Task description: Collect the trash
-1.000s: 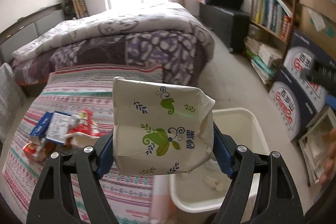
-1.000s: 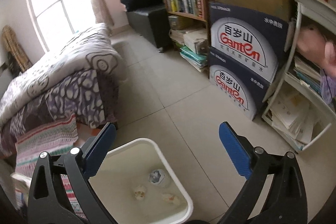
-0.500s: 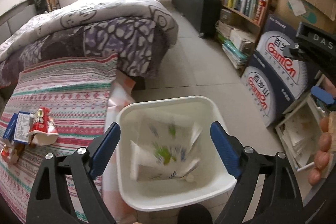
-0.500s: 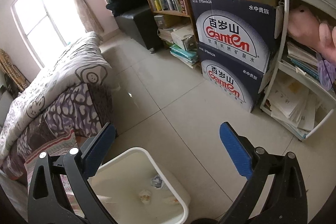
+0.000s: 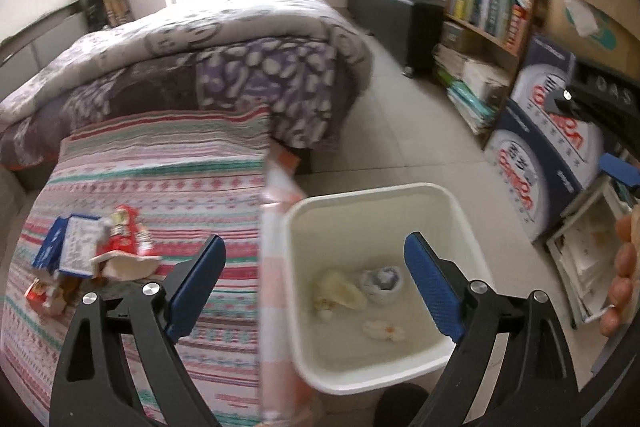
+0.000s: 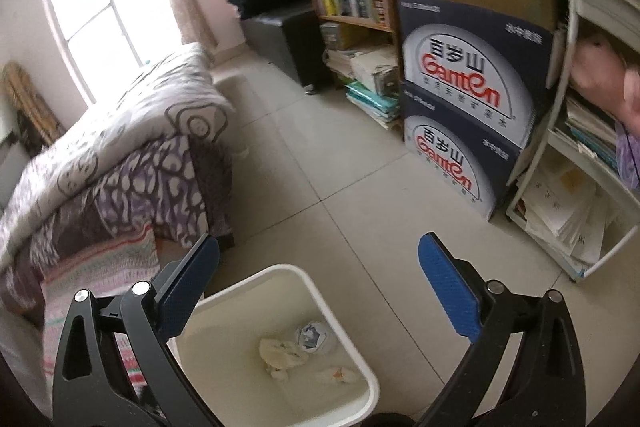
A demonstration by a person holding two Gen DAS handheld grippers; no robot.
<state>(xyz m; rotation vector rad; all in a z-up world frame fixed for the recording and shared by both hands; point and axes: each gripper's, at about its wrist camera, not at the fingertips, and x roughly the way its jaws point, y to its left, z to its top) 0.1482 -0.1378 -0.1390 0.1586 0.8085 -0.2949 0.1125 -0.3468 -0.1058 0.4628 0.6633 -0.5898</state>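
- Trash pile [image 5: 80, 255] lay on the bed [image 5: 160, 179], left of the bin [image 5: 372, 189] and well apart from it: a blue-white carton [image 5: 66, 247], a red wrapper [image 5: 124, 229] and a pale torn piece [image 5: 128, 263], all bunched and touching.
- Carton's long axis ran up the bed away from me, top end tilted slightly right. Red wrapper pointed much the same way.
- Change: a second earlier my left claw [image 5: 314, 243] pinched a leaf-print paper pack. Half a second earlier the pack was dropping into the bin.
- Now I couldn't spot that pack in the bin, only crumpled scraps [image 5: 356, 287] on its floor. Probably hidden by the near wall.
- Left claw's jaws were opening, nothing between them.
- Right claw [image 6: 318, 241] was spread and empty, above the bin's far corner.
- My read: one item done, and the bed pile was next.
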